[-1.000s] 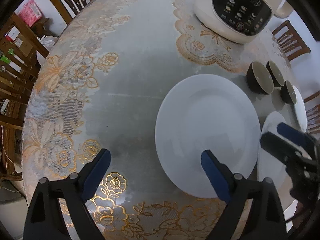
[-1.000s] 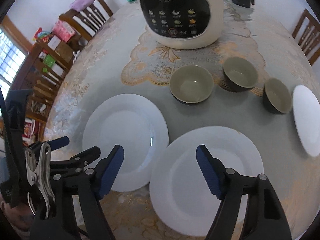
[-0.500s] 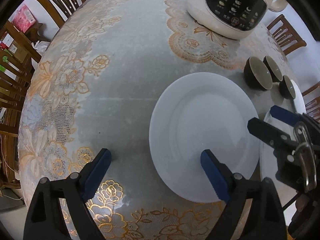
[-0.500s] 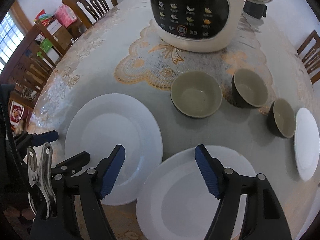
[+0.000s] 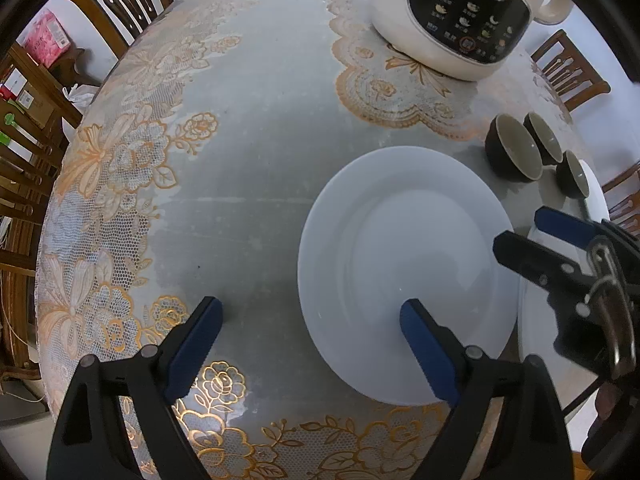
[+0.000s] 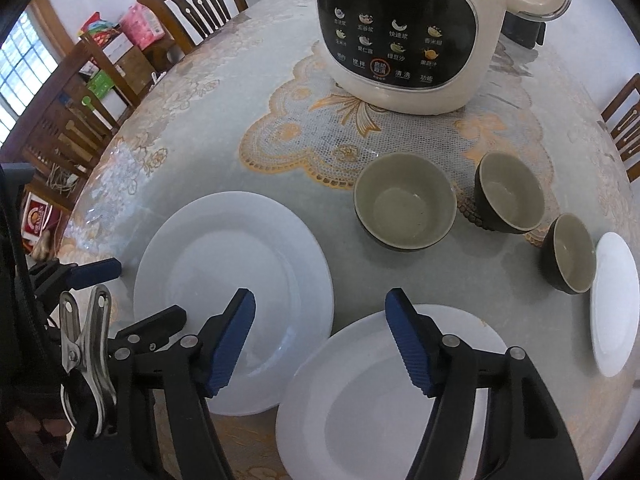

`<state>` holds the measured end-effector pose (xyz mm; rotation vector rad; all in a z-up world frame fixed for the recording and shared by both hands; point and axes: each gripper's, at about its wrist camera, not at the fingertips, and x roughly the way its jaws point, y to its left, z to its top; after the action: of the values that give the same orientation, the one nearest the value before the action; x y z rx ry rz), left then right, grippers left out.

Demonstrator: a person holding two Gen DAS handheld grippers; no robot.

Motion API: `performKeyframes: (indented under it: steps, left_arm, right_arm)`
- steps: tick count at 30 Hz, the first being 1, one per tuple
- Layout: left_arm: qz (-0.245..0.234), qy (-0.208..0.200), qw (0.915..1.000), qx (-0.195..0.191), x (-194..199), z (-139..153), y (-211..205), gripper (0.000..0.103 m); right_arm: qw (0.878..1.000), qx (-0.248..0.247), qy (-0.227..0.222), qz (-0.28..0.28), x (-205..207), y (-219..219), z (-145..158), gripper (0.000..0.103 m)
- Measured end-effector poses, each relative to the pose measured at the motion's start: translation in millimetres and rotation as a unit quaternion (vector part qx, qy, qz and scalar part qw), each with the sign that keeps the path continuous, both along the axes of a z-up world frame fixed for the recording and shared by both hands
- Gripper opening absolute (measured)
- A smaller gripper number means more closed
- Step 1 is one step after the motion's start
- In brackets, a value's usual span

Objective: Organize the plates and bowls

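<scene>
Two large white plates lie side by side on the table: the left plate [image 5: 404,264] [image 6: 236,280] and the right plate [image 6: 384,392]. A smaller white plate [image 6: 614,304] lies at the far right. Three dark bowls with olive insides stand behind: a large one [image 6: 406,208], a middle one [image 6: 510,196] and a small one [image 6: 570,258]. My left gripper [image 5: 308,328] is open over the left plate's near-left rim. My right gripper [image 6: 320,328] is open above the gap between the two large plates, holding nothing.
A cream appliance with a black control panel [image 6: 400,32] stands on a lace mat behind the bowls. Wooden chairs [image 5: 120,4] ring the round lace-covered table [image 5: 224,168]. Shelves with boxes stand at the left.
Both grippers moved forward over the table. The bowls and the appliance look nearer in the right wrist view. Both grippers stay open; plates and bowls have not moved.
</scene>
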<state>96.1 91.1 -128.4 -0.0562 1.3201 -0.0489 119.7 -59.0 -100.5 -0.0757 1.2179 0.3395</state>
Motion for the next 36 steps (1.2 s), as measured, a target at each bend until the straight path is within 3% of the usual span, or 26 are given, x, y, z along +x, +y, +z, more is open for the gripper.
performKeyframes:
  steps: [10, 13, 17, 22, 26, 36]
  left_arm:
    - [0.0, 0.002, 1.0, 0.0, -3.0, 2.3, 2.2, 0.092]
    - [0.005, 0.0, 1.0, -0.002, -3.5, 4.2, 1.9, 0.089]
    - [0.008, -0.006, 0.9999, -0.007, -5.9, 7.1, 2.4, 0.077]
    - [-0.001, -0.014, 0.9998, -0.015, -10.2, 9.0, 3.3, 0.064]
    - [-0.014, -0.012, 0.9992, -0.035, -11.0, 11.5, 0.3, 0.044]
    - [-0.003, -0.002, 0.9991, -0.042, -16.3, 14.2, 7.2, 0.037]
  right_arm:
    - [1.0, 0.025, 0.0, -0.008, 1.4, -10.6, 0.3, 0.063]
    - [0.999, 0.032, 0.009, 0.001, 5.9, -7.1, -3.6, 0.056]
    - [0.999, 0.03, 0.037, 0.015, 6.0, 4.0, -16.4, 0.043]
    - [0.999, 0.02, 0.024, 0.012, 1.9, 7.5, -17.2, 0.042]
    - [0.999, 0.024, 0.024, 0.002, 0.7, 6.4, -17.7, 0.039]
    - [0.999, 0.032, 0.028, -0.019, -0.1, 6.1, -15.2, 0.039]
